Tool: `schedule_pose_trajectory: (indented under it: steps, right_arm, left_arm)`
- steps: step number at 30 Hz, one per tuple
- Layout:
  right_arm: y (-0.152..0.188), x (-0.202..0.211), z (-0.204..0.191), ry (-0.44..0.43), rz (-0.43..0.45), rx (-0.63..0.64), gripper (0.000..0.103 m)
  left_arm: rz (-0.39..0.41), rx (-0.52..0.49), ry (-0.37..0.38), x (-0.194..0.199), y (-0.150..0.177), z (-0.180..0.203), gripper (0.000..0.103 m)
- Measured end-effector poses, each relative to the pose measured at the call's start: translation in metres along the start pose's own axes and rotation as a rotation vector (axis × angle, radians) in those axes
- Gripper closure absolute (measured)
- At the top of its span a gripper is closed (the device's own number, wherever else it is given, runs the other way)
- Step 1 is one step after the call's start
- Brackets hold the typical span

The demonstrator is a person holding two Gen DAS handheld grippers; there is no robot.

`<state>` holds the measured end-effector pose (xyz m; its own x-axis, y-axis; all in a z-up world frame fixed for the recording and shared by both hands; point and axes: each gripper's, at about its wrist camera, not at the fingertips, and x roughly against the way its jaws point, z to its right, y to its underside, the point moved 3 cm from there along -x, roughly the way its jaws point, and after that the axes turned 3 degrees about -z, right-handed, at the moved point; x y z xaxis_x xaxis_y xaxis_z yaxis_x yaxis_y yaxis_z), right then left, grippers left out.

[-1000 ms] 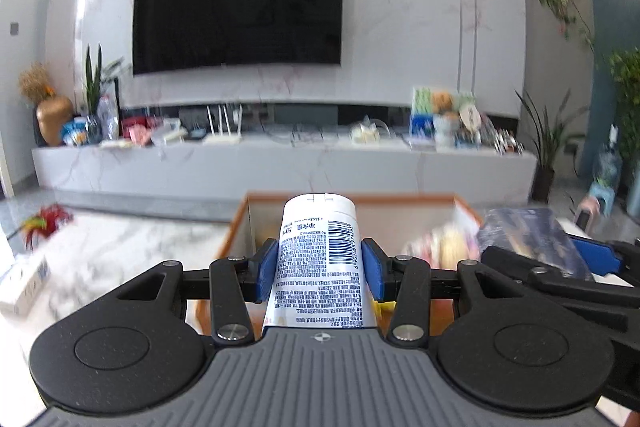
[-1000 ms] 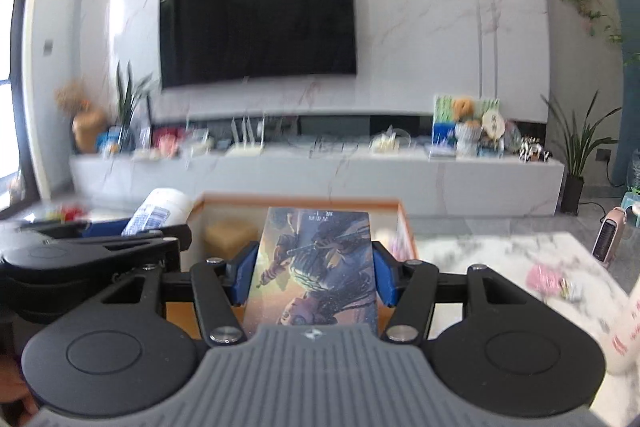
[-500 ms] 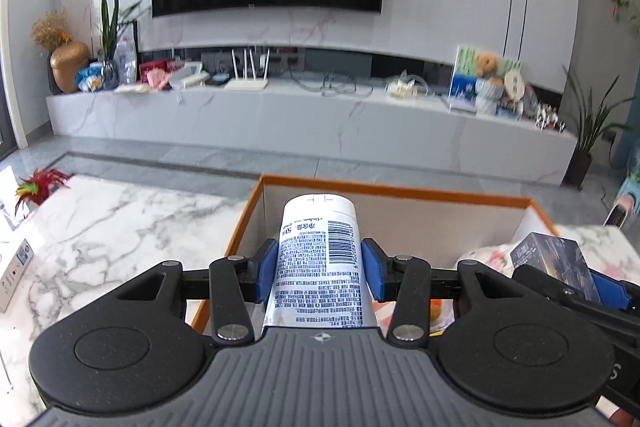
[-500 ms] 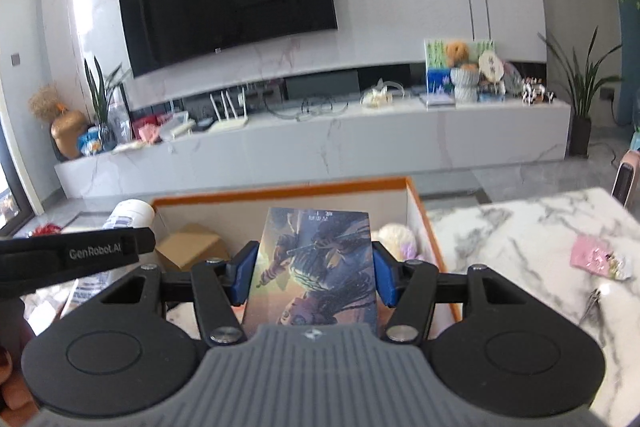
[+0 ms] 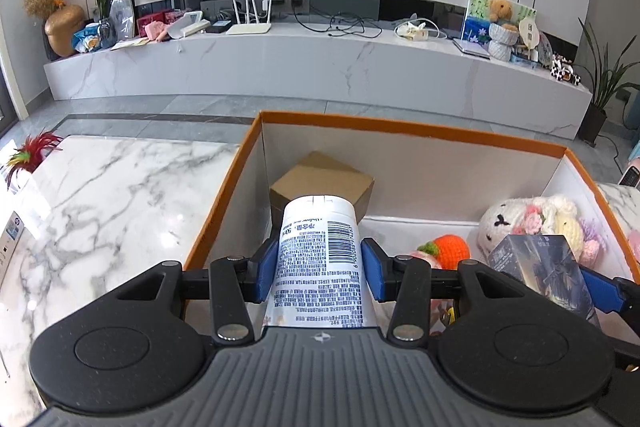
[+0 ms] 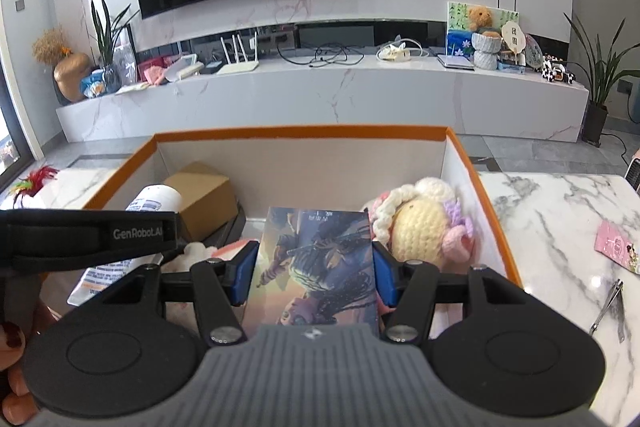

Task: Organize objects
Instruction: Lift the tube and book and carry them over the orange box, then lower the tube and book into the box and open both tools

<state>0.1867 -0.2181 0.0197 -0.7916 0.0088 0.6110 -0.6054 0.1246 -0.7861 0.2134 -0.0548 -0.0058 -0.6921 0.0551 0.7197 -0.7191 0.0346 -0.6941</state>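
Observation:
My left gripper (image 5: 319, 275) is shut on a white tube with blue print and a barcode (image 5: 320, 259), held over the left part of an orange-rimmed white box (image 5: 400, 125). My right gripper (image 6: 315, 273) is shut on a flat illustrated card box (image 6: 316, 267), held over the middle of the same box (image 6: 300, 131). The tube (image 6: 154, 201) and the left gripper also show at left in the right wrist view. The card box (image 5: 536, 263) shows at right in the left wrist view.
Inside the box lie a brown carton (image 5: 320, 183), an orange crochet toy (image 5: 450, 247) and a pale crochet plush (image 6: 420, 223). On the marble table (image 6: 560, 211) right of the box lie a pink card (image 6: 618, 245) and nail clippers (image 6: 610, 303). A TV console stands beyond.
Both grippers have tilted downward and moved forward over the box, so its inside now shows. Both still hold their objects.

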Motion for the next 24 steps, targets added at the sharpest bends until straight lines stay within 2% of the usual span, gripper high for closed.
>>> schedule_pose_trajectory:
  steps: [15, 20, 24]
  right_arm:
    - [0.004, -0.008, -0.001, 0.029, -0.047, 0.024, 0.043]
    - [0.003, -0.008, 0.001, 0.031, -0.044, 0.022, 0.040]
    - [0.002, -0.006, 0.005, 0.035, -0.032, 0.013, 0.037]
  left_arm:
    - [-0.085, -0.016, -0.020, -0.011, 0.003, 0.001, 0.051]
    - [-0.073, -0.008, -0.022, -0.008, 0.002, 0.000, 0.050]
    - [-0.048, -0.001, -0.017, -0.003, -0.001, -0.001, 0.041]
